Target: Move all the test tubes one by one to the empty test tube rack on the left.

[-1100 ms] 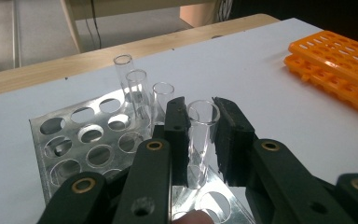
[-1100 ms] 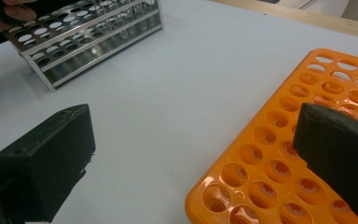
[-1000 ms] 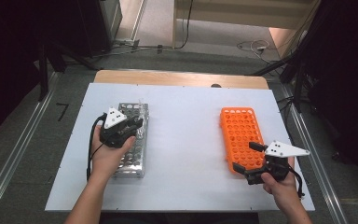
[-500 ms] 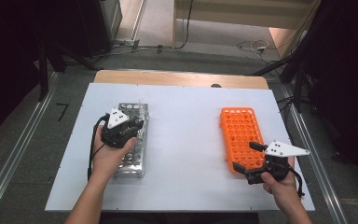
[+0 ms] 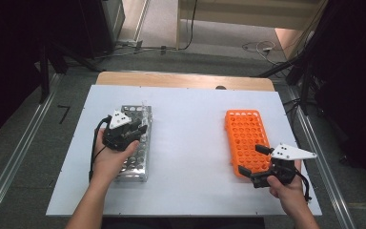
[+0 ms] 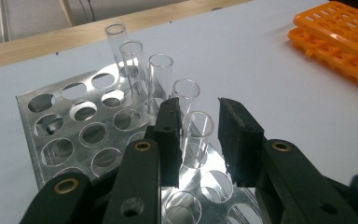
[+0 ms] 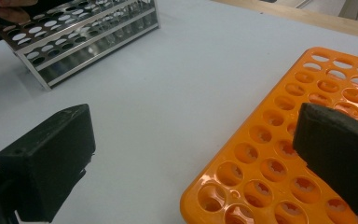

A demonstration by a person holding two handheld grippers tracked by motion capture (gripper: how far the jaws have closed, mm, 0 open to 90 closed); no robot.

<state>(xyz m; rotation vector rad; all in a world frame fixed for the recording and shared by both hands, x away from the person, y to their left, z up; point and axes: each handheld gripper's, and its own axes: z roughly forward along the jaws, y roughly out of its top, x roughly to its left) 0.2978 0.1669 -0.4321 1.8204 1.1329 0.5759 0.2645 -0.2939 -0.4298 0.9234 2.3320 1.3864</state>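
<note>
White worktop [image 5: 190, 143] on wood board, grey floor [image 5: 24, 157] around. Left tool [image 6: 199, 135] over metal rack [image 5: 136, 157], jaws just easing apart around nearest glass tube [image 6: 197, 140], gap visible. Right tool [image 7: 191, 158] wide open, empty, by orange rack [image 5: 245, 138].

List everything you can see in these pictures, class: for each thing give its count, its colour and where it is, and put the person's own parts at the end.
Table top: one, white, with a wooden edge at the far side.
Metal rack: one, silver, left part of the table.
Glass tubes: five, clear, upright in a row along one edge of the metal rack.
Orange rack: one, orange, right part of the table, its holes empty.
Left gripper: one, black, over the metal rack; its jaws have just been opening and stand either side of the nearest tube, a gap showing at one pad.
Right gripper: one, black, jaws wide apart at the near end of the orange rack.
Hands: two, left hand, right hand.
</note>
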